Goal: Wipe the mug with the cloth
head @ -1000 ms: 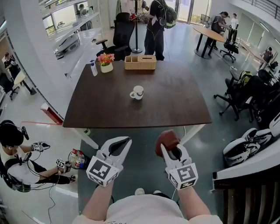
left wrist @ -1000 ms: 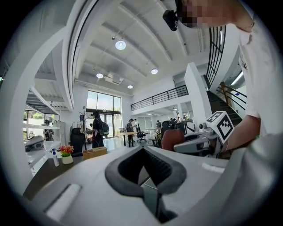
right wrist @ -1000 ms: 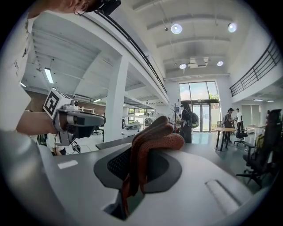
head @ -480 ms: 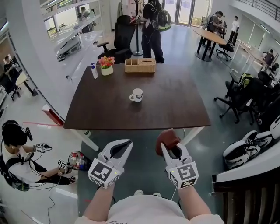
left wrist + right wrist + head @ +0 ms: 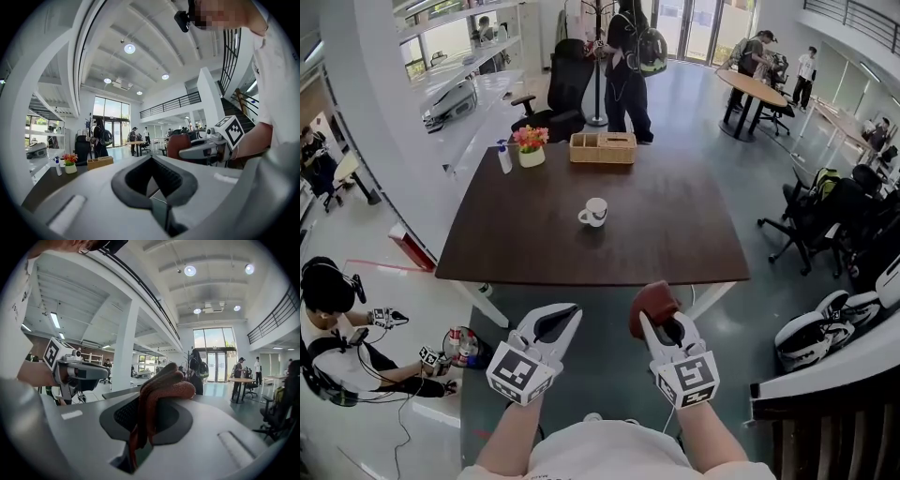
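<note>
Hardly moved since a second ago: left gripper (image 5: 561, 315) and right gripper (image 5: 660, 317) short of the near edge of the dark brown rectangular table (image 5: 675, 234), well apart from the white ceramic mug with a dark band (image 5: 594, 212) upright near its middle. Pinched between the right fingers, a rust-red knitted cloth (image 5: 164, 383); spread with nothing between, the left ones. At the far edge, a white pot (image 5: 532, 157) holding pink and orange flowers (image 5: 530, 137), near a light woven box (image 5: 602, 150), contents not discernible.
</note>
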Demonstrator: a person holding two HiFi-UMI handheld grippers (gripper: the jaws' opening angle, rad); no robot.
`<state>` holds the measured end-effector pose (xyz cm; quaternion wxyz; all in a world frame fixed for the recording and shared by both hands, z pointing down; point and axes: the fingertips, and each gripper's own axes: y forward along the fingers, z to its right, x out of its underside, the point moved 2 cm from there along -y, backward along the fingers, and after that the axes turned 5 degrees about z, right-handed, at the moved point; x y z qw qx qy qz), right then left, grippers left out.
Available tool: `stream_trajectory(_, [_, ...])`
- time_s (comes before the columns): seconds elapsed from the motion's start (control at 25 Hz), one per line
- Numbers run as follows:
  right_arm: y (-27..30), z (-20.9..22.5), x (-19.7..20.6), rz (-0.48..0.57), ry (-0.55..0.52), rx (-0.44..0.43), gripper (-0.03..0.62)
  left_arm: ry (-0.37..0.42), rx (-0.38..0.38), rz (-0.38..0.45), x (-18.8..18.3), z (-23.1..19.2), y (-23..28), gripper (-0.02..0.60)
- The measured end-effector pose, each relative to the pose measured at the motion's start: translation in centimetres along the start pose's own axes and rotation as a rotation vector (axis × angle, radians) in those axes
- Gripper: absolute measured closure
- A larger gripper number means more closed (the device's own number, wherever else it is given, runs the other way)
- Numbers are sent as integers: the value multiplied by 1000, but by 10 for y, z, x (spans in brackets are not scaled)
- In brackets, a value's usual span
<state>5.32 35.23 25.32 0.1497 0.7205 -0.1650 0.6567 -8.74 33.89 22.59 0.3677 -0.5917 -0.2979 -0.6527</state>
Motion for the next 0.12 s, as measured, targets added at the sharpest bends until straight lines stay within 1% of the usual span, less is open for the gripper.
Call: stream_trajectory(0.12, [3, -1, 1, -6, 4, 3, 517, -2, 8, 3, 1, -3, 0, 581])
